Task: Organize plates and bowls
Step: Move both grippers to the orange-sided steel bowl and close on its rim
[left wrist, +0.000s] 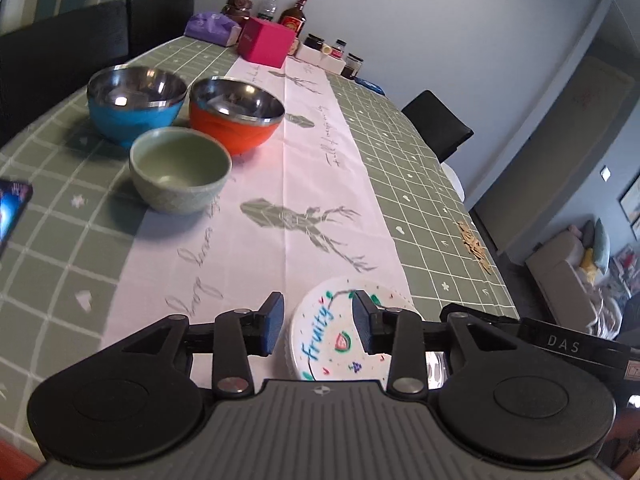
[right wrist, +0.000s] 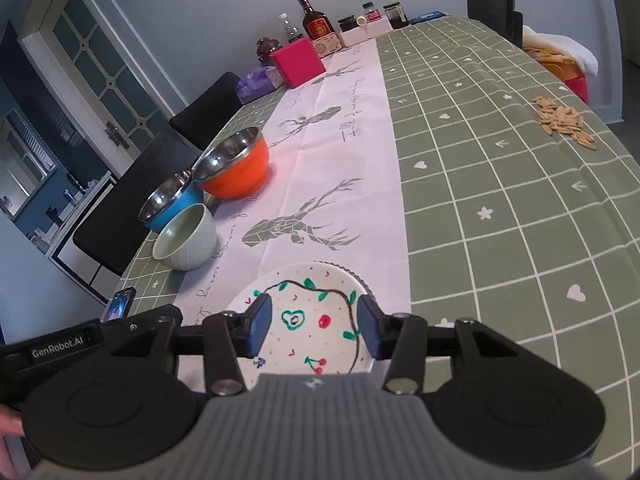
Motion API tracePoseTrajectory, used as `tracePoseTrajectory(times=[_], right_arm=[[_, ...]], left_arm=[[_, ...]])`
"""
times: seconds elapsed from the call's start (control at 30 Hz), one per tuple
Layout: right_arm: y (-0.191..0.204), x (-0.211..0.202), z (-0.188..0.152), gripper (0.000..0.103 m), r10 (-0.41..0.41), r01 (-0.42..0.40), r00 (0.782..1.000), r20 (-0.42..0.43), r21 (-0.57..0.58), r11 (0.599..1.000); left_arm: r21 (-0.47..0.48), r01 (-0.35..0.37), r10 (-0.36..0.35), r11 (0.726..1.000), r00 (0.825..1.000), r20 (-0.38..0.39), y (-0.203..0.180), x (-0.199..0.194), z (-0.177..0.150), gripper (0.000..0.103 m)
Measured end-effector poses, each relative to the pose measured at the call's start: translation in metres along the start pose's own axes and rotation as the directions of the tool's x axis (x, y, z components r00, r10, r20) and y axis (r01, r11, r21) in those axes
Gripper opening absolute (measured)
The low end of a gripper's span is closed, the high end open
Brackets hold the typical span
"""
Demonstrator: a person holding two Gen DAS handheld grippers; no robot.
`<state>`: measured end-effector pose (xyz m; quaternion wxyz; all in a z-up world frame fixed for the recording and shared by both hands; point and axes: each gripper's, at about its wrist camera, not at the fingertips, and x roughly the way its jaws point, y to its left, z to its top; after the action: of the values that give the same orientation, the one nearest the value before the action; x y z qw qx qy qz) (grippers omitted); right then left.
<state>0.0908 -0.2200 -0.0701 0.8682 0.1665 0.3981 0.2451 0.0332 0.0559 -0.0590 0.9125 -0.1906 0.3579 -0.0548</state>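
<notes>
Painted plate (right wrist: pixel 308 320) at the bottom centre, both grippers released above it.
Left gripper (left wrist: pixel 319 326) and right gripper (right wrist: pixel 314 330) gape, pads clear of the plate; green bowl (left wrist: pixel 180 170), orange bowl (left wrist: pixel 236 114) and blue bowl (left wrist: pixel 136 104) cluster upper left.

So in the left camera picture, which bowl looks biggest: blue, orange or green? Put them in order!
1. blue bowl and orange bowl: they look about alike, no telling them apart.
2. green bowl: looks smallest, though it sits nearest the camera.
</notes>
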Motion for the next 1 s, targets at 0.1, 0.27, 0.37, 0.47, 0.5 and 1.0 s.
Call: tracePoseTrajectory(times=[0.1,0.27,0.37,0.47,0.5,1.0], right_arm=[[0.009,0.002,0.016,0.050,0.023,-0.023,1.000,-0.005,-0.036,0.999],[0.026,0.016,0.050,0.053,0.070,-0.071,0.997,-0.022,-0.064,0.995],[0.039,0.029,0.072,0.058,0.099,-0.102,0.995,-0.033,-0.075,0.992],[0.051,0.047,0.096,0.061,0.106,-0.109,0.994,-0.034,-0.077,0.991],[0.053,0.054,0.103,0.061,0.108,-0.110,0.994,-0.035,-0.072,0.991],[0.062,0.190,0.162,0.060,0.071,-0.053,0.987,-0.146,0.121,0.991]], left_arm=[[0.050,-0.034,0.034,0.998,0.999,0.014,0.002,-0.005,0.024,0.042],[0.055,-0.071,0.070,0.996,0.997,0.019,0.012,0.001,0.068,0.042],[0.082,-0.102,0.100,0.991,0.995,0.027,0.016,0.010,0.093,0.042],[0.055,-0.109,0.109,0.992,0.994,0.017,0.025,0.024,0.118,0.042],[0.050,-0.115,0.114,0.992,0.993,0.024,0.028,0.028,0.126,0.042],[-0.162,-0.205,0.197,0.965,0.978,-0.062,0.075,0.117,0.173,0.042]])
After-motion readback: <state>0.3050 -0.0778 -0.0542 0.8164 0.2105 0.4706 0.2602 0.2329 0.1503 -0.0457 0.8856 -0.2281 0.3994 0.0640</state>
